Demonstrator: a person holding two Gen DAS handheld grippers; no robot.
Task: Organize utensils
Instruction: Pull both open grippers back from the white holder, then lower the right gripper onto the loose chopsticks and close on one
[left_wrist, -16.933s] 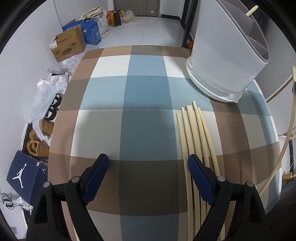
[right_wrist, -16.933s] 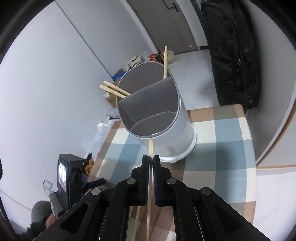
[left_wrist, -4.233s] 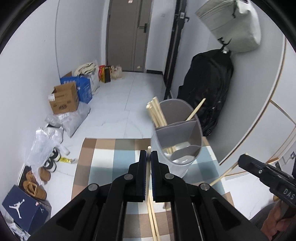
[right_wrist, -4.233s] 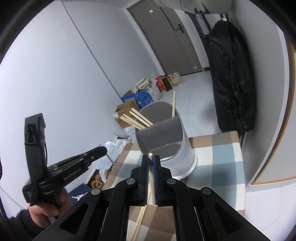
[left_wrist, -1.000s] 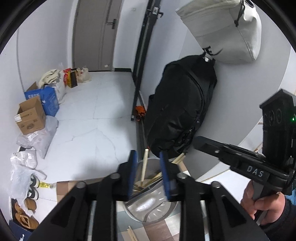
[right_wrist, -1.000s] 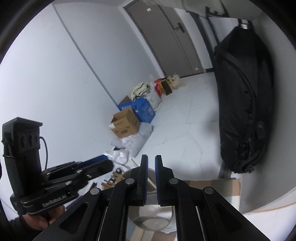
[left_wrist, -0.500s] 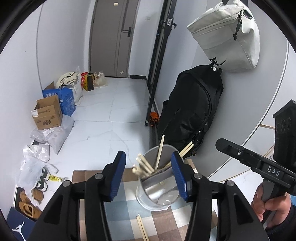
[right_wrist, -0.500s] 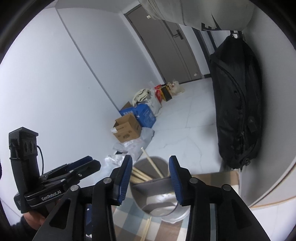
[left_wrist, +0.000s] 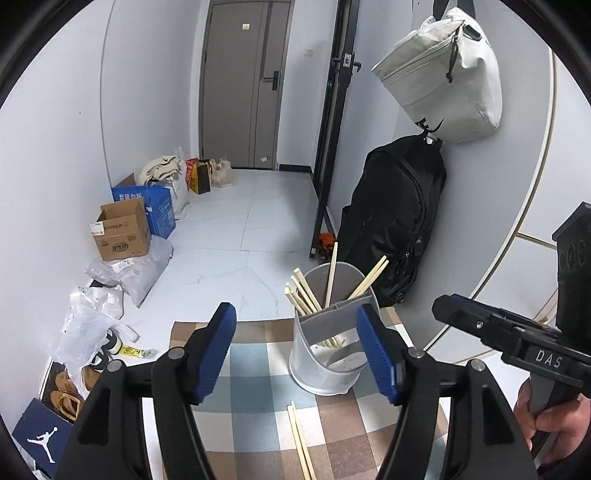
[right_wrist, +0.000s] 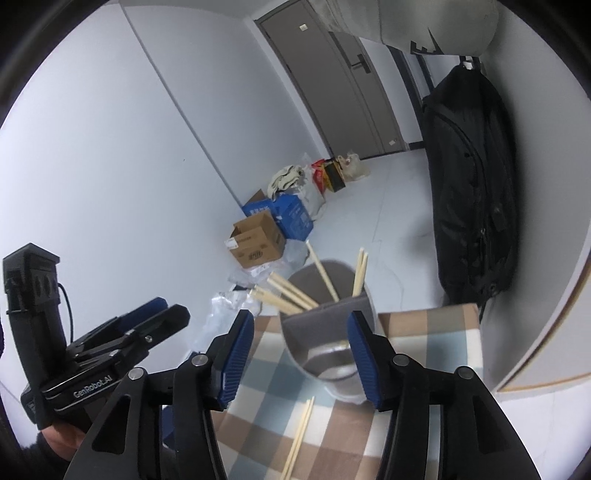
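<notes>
A grey divided utensil holder (left_wrist: 328, 354) stands at the far end of the checked table, with several wooden chopsticks (left_wrist: 306, 295) leaning in its rear compartment. It also shows in the right wrist view (right_wrist: 332, 343). Two chopsticks (left_wrist: 301, 439) lie on the cloth in front of it, also seen in the right wrist view (right_wrist: 299, 435). My left gripper (left_wrist: 299, 350) is open and empty, held above the table facing the holder. My right gripper (right_wrist: 299, 354) is open and empty too. Each gripper shows in the other's view, the right one (left_wrist: 498, 332) and the left one (right_wrist: 122, 332).
A checked tablecloth (left_wrist: 258, 406) covers the small table. A black backpack (left_wrist: 399, 214) and a pale bag (left_wrist: 443, 74) hang on the wall at the right. Cardboard boxes (left_wrist: 122, 232), plastic bags and shoes lie on the floor at the left.
Both grippers have opened wider and pulled back from the holder. The chopsticks they held a few seconds ago now stand in the holder.
</notes>
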